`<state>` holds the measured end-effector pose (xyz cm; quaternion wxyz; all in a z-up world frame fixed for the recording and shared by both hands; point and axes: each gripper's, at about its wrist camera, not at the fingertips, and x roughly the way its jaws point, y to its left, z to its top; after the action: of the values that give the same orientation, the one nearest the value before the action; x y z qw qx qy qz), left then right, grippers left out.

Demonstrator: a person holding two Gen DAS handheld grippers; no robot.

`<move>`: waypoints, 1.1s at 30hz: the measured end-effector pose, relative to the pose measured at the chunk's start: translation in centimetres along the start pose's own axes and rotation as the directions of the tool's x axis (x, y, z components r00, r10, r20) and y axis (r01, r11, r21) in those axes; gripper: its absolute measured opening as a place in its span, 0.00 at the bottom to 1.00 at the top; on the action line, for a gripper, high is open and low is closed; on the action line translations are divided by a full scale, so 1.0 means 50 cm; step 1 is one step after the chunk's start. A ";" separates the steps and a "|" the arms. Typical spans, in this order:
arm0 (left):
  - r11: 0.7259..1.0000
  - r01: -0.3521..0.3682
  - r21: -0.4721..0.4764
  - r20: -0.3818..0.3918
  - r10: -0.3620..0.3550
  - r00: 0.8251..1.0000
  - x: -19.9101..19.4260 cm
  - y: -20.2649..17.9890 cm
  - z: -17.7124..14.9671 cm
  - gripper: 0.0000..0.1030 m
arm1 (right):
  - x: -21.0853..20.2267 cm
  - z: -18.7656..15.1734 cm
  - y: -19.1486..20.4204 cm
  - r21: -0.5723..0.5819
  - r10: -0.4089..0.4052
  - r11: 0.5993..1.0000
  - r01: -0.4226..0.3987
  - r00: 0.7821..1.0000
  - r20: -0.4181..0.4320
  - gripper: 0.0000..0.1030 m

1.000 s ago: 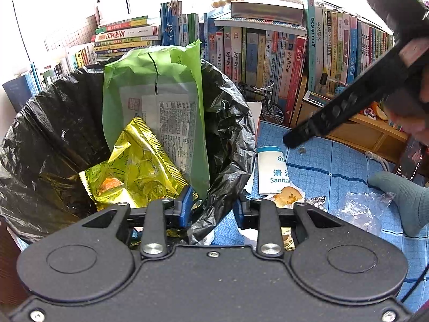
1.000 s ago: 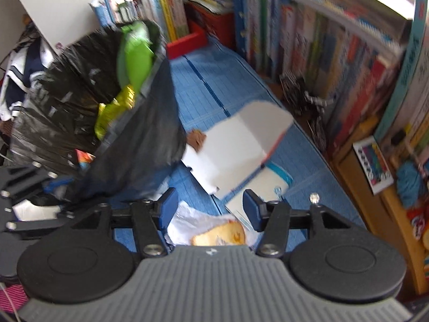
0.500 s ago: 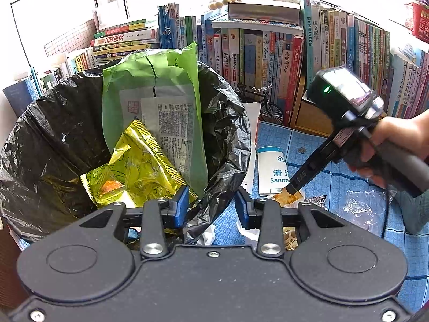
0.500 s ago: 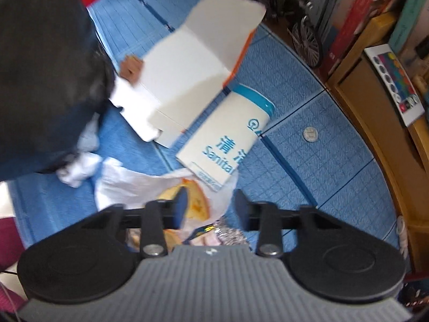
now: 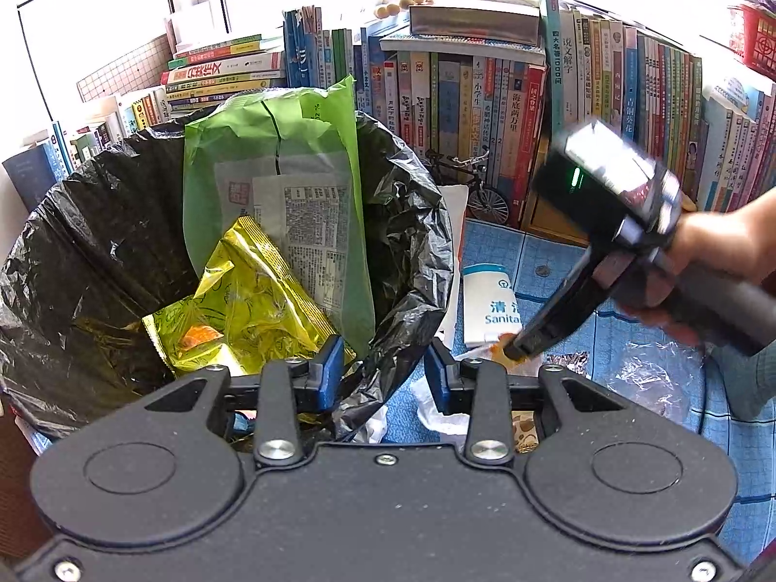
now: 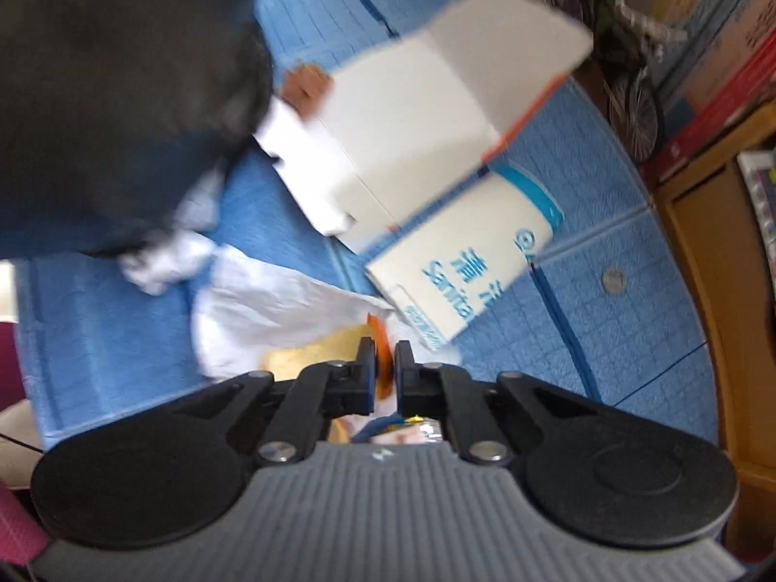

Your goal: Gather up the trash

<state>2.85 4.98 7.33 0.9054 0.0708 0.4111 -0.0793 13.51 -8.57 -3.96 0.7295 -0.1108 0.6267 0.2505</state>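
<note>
While the left gripper (image 5: 383, 373) pinches the black bag's rim (image 5: 412, 291), the right gripper (image 6: 385, 363) is closing on the orange wrapper (image 6: 380, 339).

Ahead of the left tongs (image 5: 383, 373), a glossy black bin liner (image 5: 97, 242) holds a green bag (image 5: 271, 145) and yellow crinkled wrapper (image 5: 257, 310). Between the closing right tongs (image 6: 385, 356): an orange-edged wrapper (image 6: 380, 363). Beyond, a white pack with blue lettering (image 6: 465, 266) on blue gridded floor mat (image 6: 630, 339).
</note>
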 end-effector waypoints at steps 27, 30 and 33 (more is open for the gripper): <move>1.000 -0.013 0.002 -0.005 0.013 1.000 0.005 -0.002 0.002 0.34 | -0.292 0.071 0.004 0.022 0.057 0.998 -0.066 0.957 0.284 0.11; 1.000 -0.016 0.006 -0.005 0.016 1.000 0.005 -0.004 0.001 0.34 | -0.216 0.054 -0.004 0.023 0.072 0.997 -0.078 0.976 0.203 0.11; 1.000 -0.018 0.012 -0.006 0.019 1.000 0.006 -0.006 0.000 0.34 | -0.122 0.030 -0.023 0.048 0.078 0.995 -0.085 0.990 0.118 0.12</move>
<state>2.98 4.66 7.05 0.9044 0.0804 0.4125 -0.0733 14.86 -10.23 2.08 0.7566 -0.0508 0.5937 0.2693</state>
